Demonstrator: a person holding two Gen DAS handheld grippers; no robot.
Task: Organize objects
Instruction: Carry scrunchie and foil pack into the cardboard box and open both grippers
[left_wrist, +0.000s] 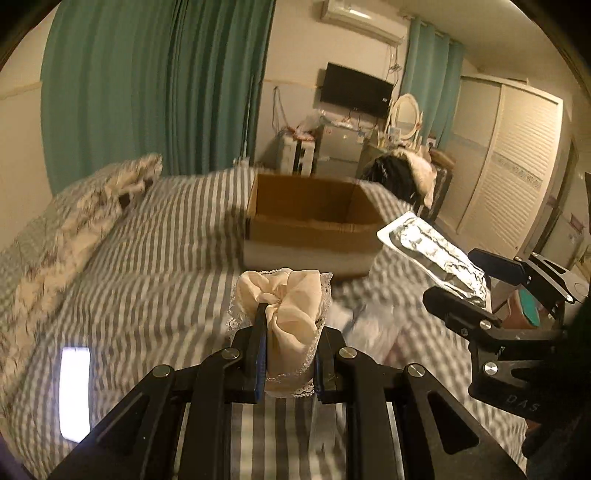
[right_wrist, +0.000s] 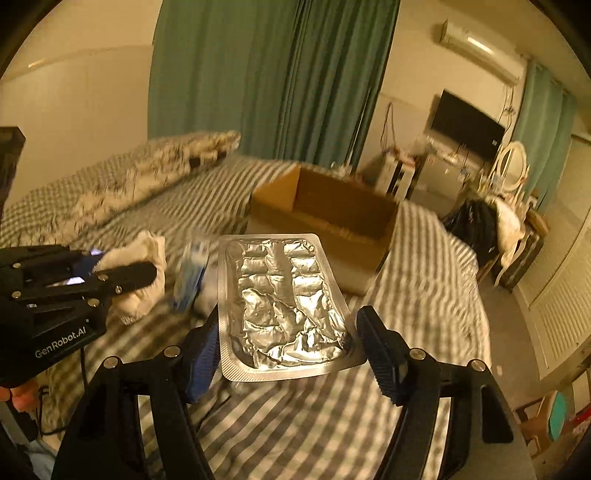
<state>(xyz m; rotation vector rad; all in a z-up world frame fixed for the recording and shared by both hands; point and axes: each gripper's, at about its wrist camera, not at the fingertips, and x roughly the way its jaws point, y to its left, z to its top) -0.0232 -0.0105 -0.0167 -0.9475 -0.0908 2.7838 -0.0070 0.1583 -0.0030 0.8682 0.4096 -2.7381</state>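
Observation:
My left gripper (left_wrist: 290, 332) is shut on a cream lace-trimmed cloth (left_wrist: 288, 314) and holds it above the striped bed; it also shows in the right wrist view (right_wrist: 140, 275) with the cloth (right_wrist: 144, 258). My right gripper (right_wrist: 286, 325) is shut on a silver foil blister pack (right_wrist: 284, 302), held flat between its fingers; the pack also shows in the left wrist view (left_wrist: 436, 254). An open cardboard box (left_wrist: 314, 218) stands on the bed beyond both grippers, also visible in the right wrist view (right_wrist: 332, 218).
The bed (left_wrist: 147, 266) has a grey-and-white striped cover and a patterned pillow (left_wrist: 85, 221) at the left. A blurred blue-and-white item (right_wrist: 192, 273) lies on the bed between the grippers. Green curtains, a TV, a dresser and a wardrobe stand beyond.

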